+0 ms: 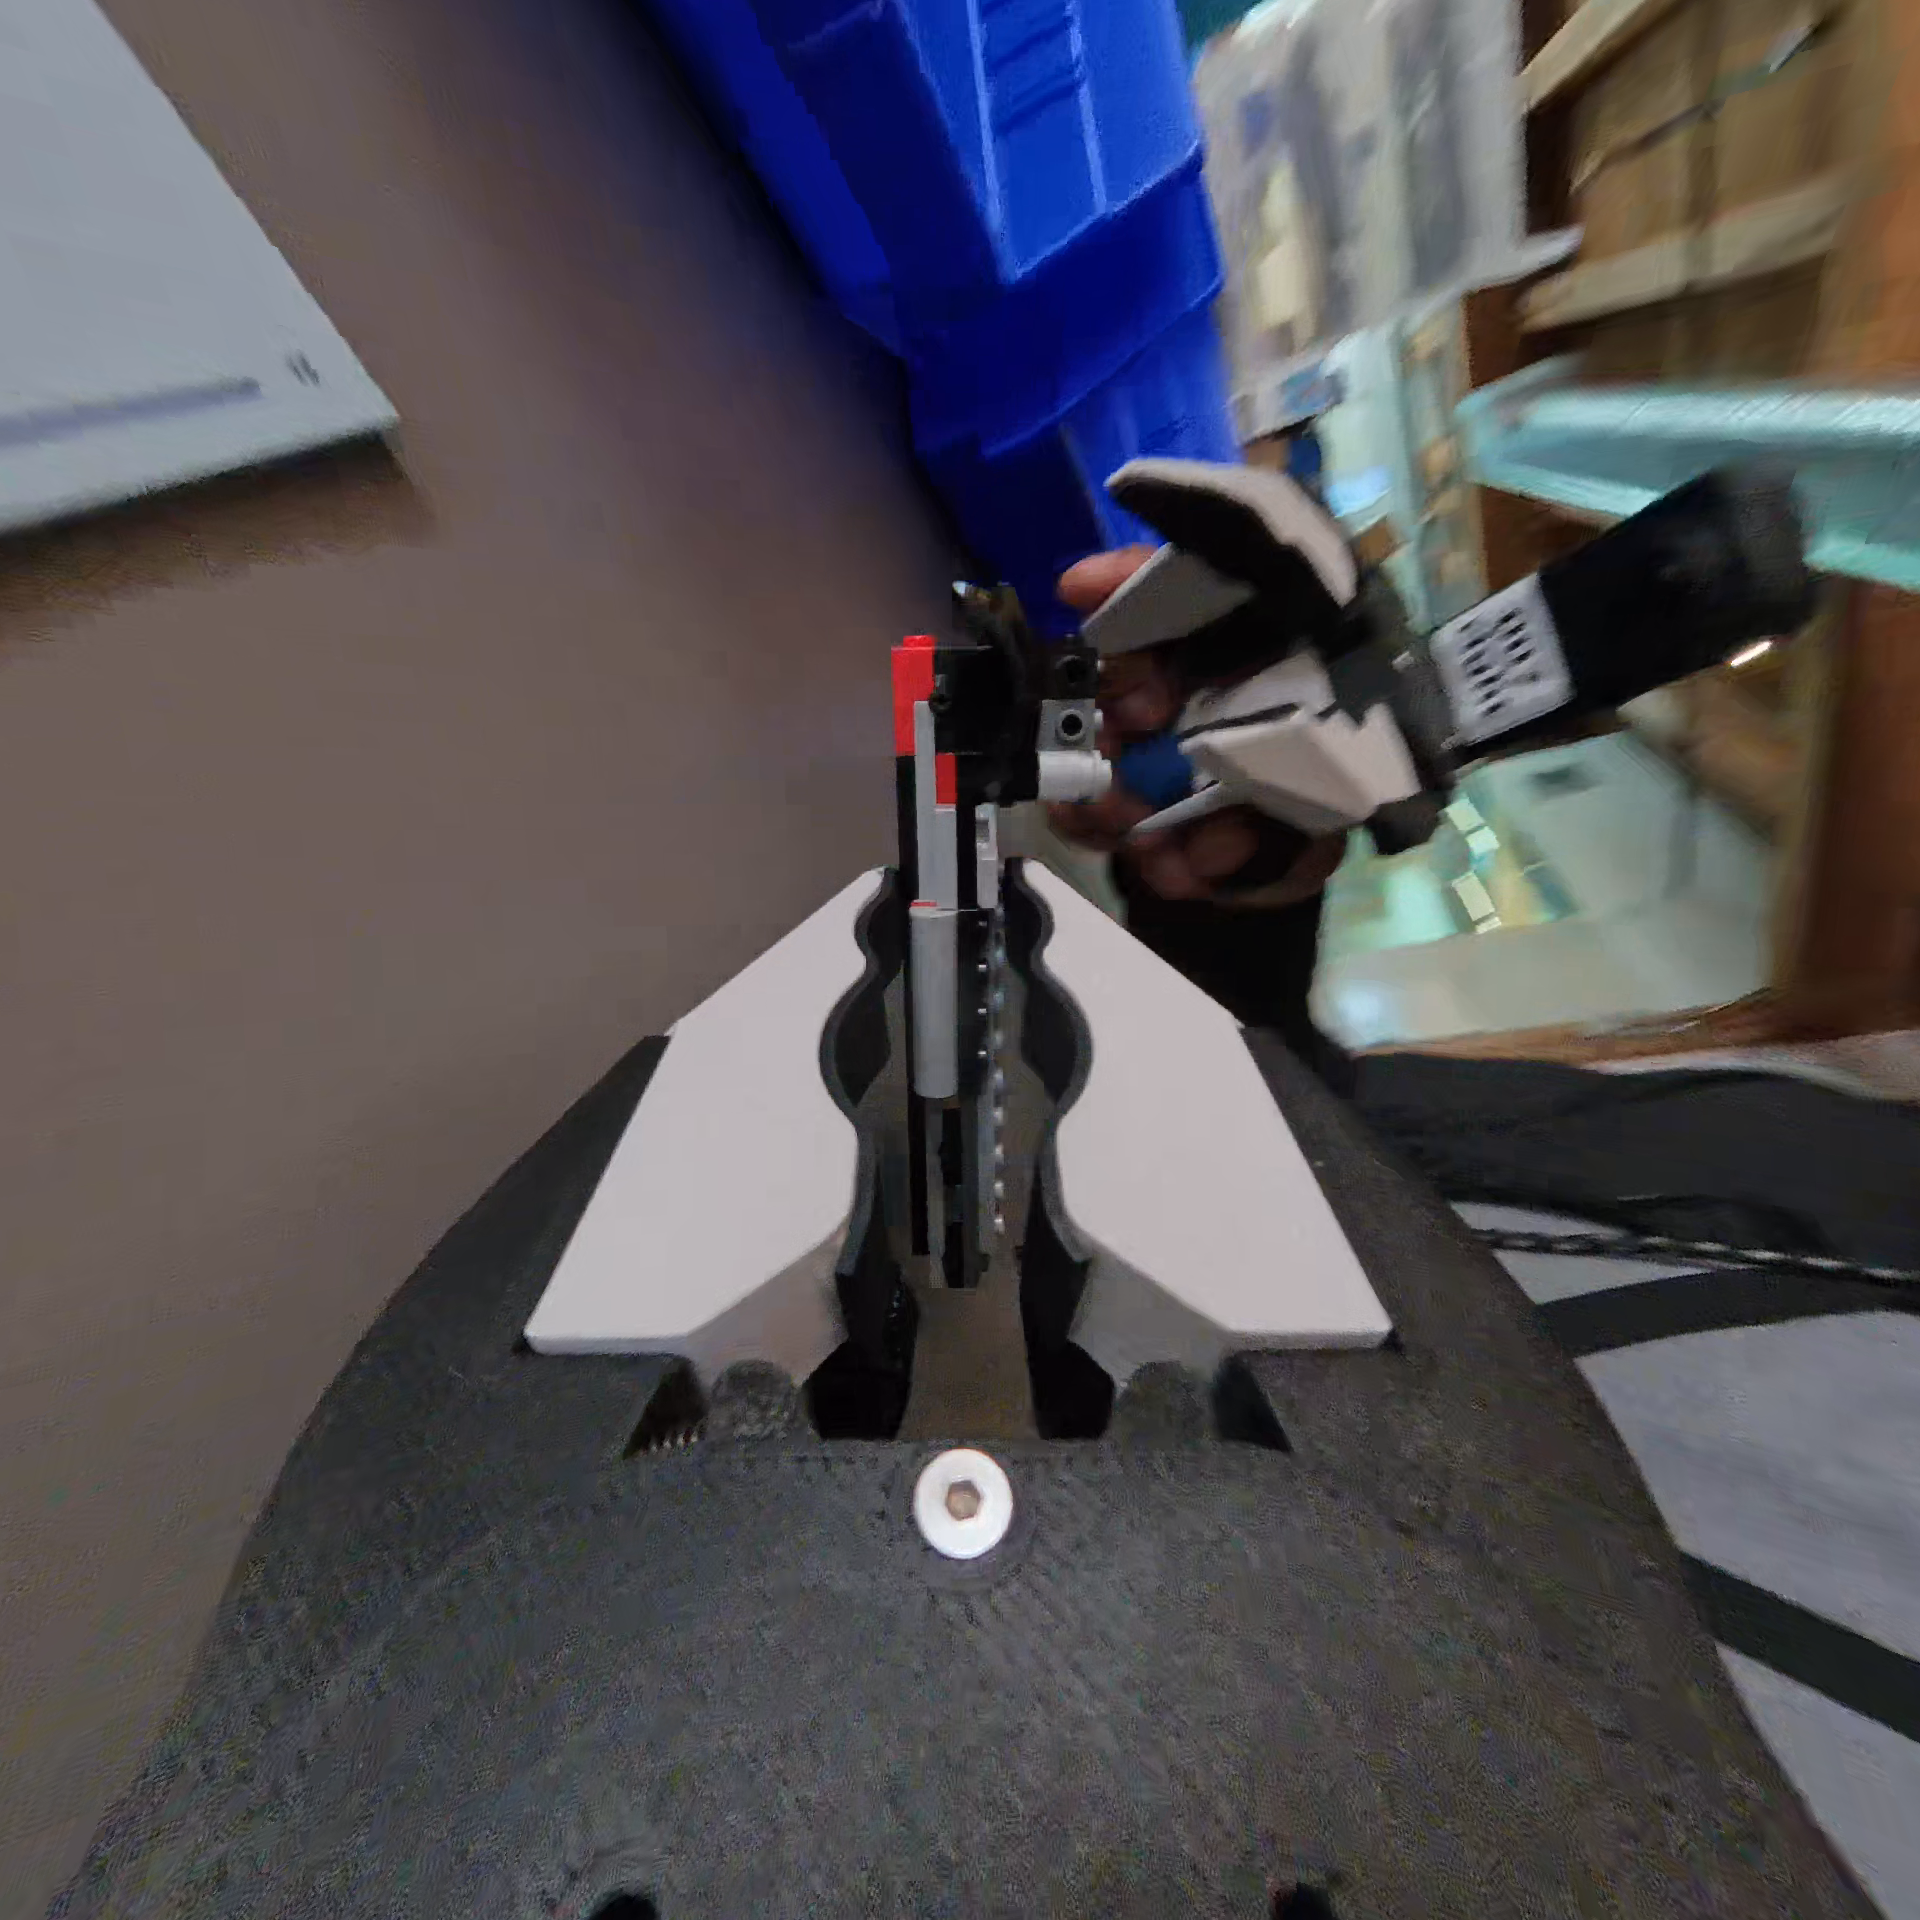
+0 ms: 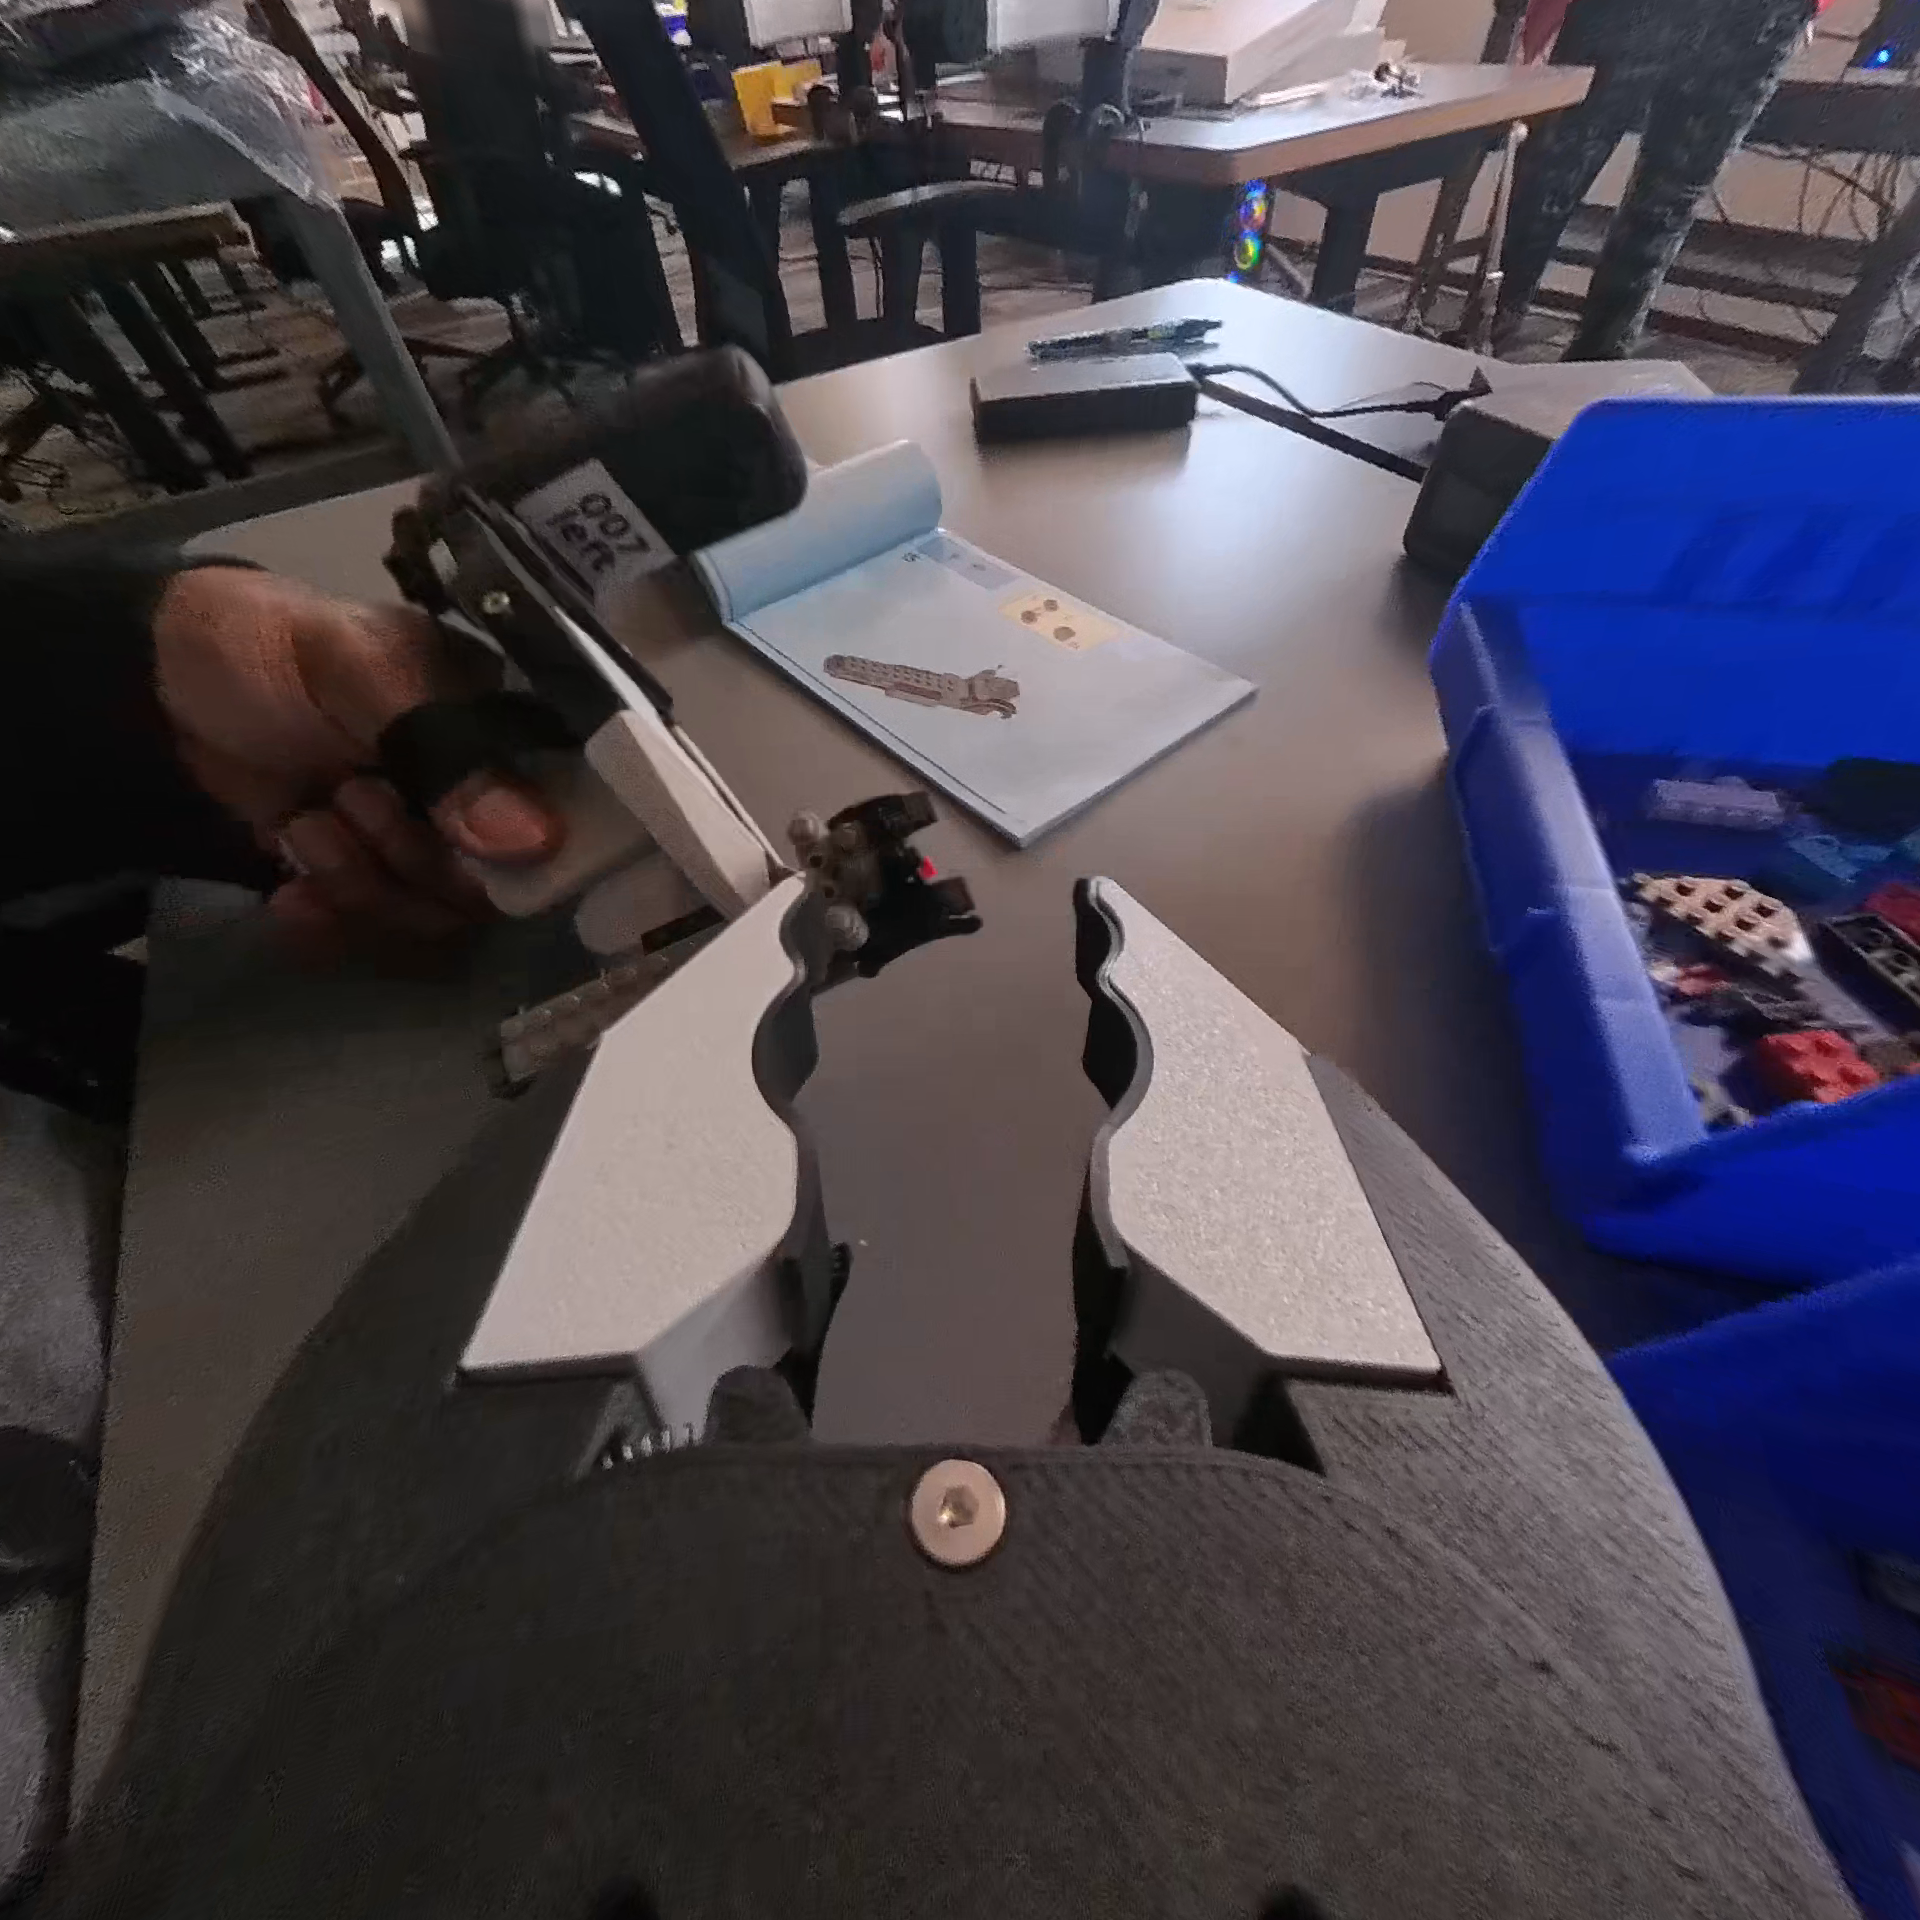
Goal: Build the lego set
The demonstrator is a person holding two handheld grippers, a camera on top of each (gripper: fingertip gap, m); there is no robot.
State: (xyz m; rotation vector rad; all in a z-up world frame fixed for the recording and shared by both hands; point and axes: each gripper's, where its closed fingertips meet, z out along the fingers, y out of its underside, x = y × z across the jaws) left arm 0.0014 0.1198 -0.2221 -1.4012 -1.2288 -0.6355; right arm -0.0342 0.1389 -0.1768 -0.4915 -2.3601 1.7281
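In the left wrist view, the left gripper [image 1: 951, 935] was clenched on the model [image 1: 951, 831], a thin black, grey and red lego build that stood up between its fingers and rose past their tips toward 12 o'clock. At 2 o'clock the right gripper [image 1: 1132, 717] hung beside the model's top, its fingers spread, one tip close to a small grey piece on the model's side; whether it touched could not be told. A hand [image 1: 1164, 831] showed behind it. A blue bin [image 1: 1018, 208] filled the view at 12 o'clock, and a booklet [image 1: 135, 291] lay on the counter [image 1: 520, 623] at 10 o'clock.

In the right wrist view, the right gripper [image 2: 940, 904] was released, its fingers apart with bare counter [image 2: 1299, 883] between them. At 11 o'clock the model [image 2: 883, 883] sat just beside the tip of its left finger, held in the left gripper [image 2: 774, 873], which a hand [image 2: 332, 727] grasped at 9 o'clock. The booklet [image 2: 987, 686] lay open at 12 o'clock. The bin [image 2: 1538, 935] stood at 3 o'clock with loose bricks [image 2: 1818, 1070] inside. A black box [image 2: 1081, 390] lay farther back.
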